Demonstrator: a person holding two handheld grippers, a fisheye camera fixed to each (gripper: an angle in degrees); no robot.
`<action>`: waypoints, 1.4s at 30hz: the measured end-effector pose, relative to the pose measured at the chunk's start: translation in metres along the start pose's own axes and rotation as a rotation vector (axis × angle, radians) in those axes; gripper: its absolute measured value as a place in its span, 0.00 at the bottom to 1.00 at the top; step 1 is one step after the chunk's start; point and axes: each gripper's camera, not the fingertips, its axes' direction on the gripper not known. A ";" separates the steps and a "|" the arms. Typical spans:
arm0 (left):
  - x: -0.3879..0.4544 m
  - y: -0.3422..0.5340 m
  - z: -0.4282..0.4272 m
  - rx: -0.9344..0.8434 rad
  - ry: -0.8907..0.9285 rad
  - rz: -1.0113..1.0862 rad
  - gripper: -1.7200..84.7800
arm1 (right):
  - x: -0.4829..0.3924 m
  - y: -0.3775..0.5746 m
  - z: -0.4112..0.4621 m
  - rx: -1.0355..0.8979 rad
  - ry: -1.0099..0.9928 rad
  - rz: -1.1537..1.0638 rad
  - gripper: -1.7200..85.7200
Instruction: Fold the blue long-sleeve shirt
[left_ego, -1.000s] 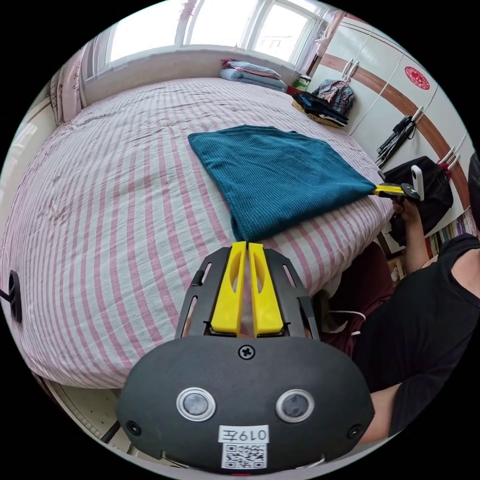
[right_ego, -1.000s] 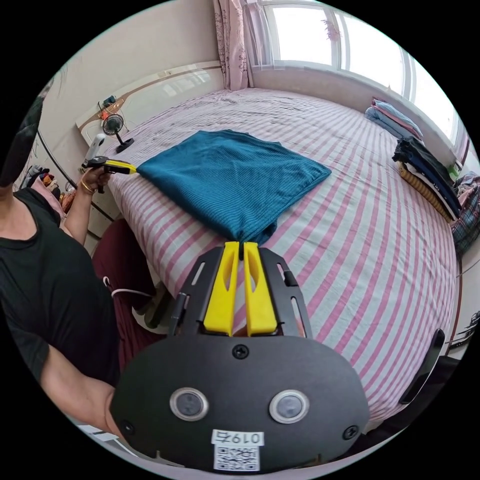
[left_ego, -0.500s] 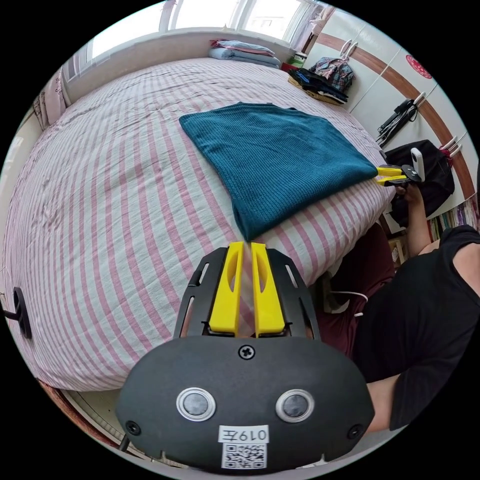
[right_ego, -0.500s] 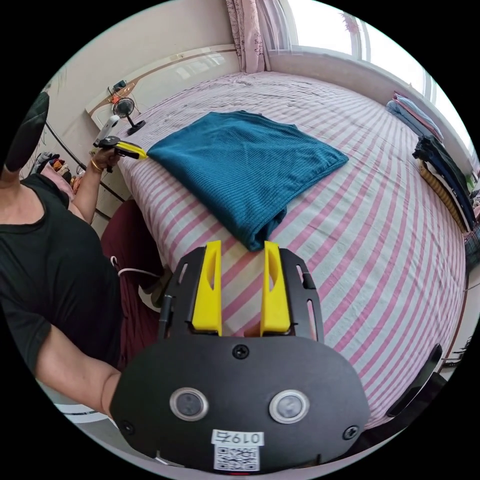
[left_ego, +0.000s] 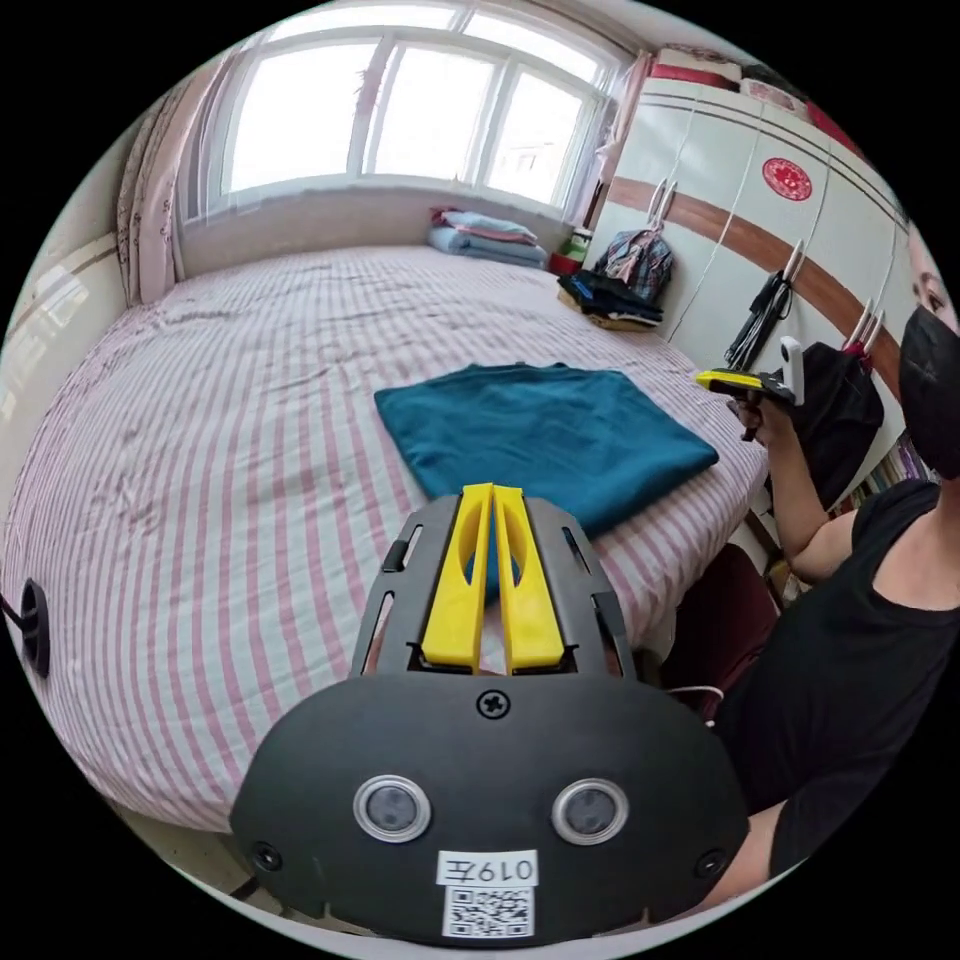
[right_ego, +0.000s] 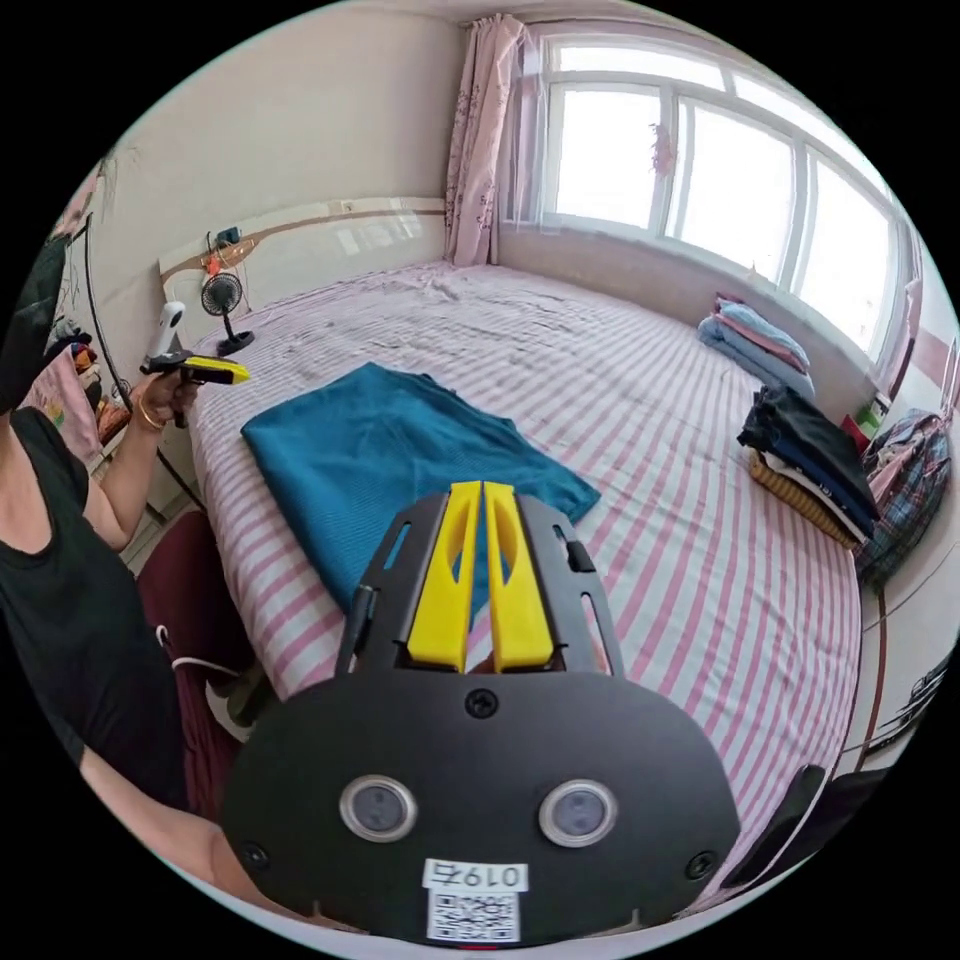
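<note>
In the left gripper view, we found the striped bed (left_ego: 200, 480) carrying the blue long-sleeve shirt (left_ego: 540, 440), which lay as a flat, compact rectangle near the bed's edge closest to the person. The left gripper (left_ego: 492, 495) hung above that edge with its jaws drawn almost together and nothing between them. Further right in that view, the right gripper (left_ego: 722, 379) was held up in the air, apart from the shirt; its jaws looked close together and empty. A stack of folded clothes (left_ego: 610, 298) sat near the far side of the bed. We judged the fold essentially complete: no sleeve showed outside the rectangle, and neither tool touched the fabric. We judged that at most a final smoothing or moving the shirt to a pile was left.
</note>
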 end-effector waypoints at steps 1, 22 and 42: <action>0.003 -0.006 0.004 0.002 -0.009 0.005 0.03 | 0.004 -0.012 0.014 -0.003 0.027 0.002 0.04; 0.001 -0.083 0.128 -0.280 -0.114 0.018 0.03 | 0.097 -0.102 0.140 -0.190 0.175 0.229 0.09; -0.025 -0.088 0.135 -0.183 0.045 -0.064 0.03 | 0.072 -0.188 0.140 -0.038 -0.006 0.269 0.01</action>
